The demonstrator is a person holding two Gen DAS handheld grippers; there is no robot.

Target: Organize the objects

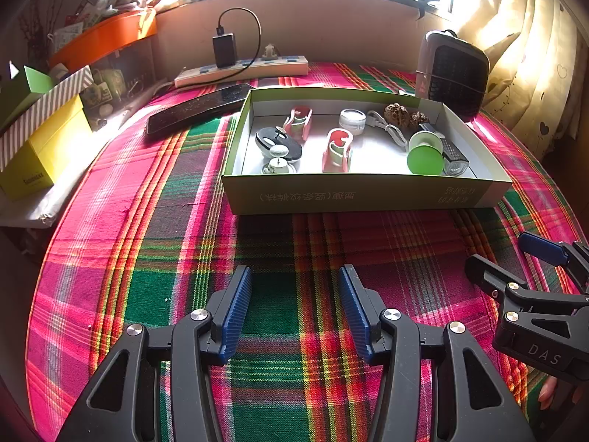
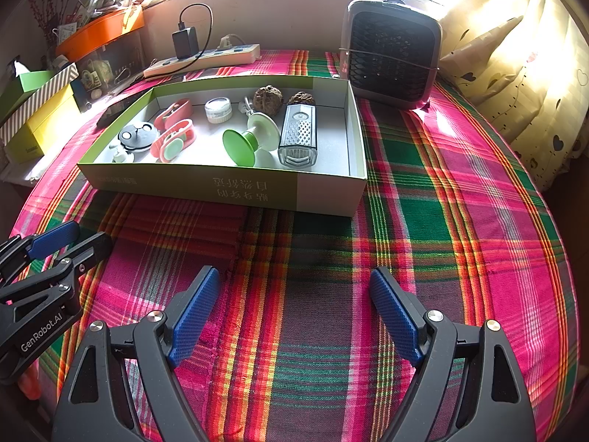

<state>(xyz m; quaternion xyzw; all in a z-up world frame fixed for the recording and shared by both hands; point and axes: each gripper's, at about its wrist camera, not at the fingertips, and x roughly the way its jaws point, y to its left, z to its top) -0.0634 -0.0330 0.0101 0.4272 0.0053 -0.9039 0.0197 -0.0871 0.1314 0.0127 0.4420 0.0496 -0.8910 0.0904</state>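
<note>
A plaid tablecloth (image 2: 460,199) in pink, green and orange covers the whole table. Toward the window end, a dark grilled heater (image 2: 392,51) stands upright at the right, just beside the far right corner of a shallow green-and-white cardboard box (image 2: 228,188) that lies open-topped on the cloth. Left of the box lies a black flat device (image 1: 198,107), and behind it, against the wall, a white power strip (image 1: 241,70) with a black charger plugged in.

All the small things sit inside the box. At its right end lies a clear-bodied grater (image 2: 298,136), with a green spool-shaped holder (image 2: 250,138) on its side just left of it. Two pink-and-mint clips (image 1: 337,151) lie near the middle, a black round disc (image 1: 278,141) at the left end, a small white jar (image 2: 218,109) toward the back wall, and two wrinkled walnuts (image 2: 268,98) in the back right (a white cord seems to lie beside them, though it is hard to make out).

The left gripper (image 1: 294,309) and the right gripper (image 2: 294,313) both hover over bare cloth in front of the box, side by side, jaws apart with nothing between them.
</note>
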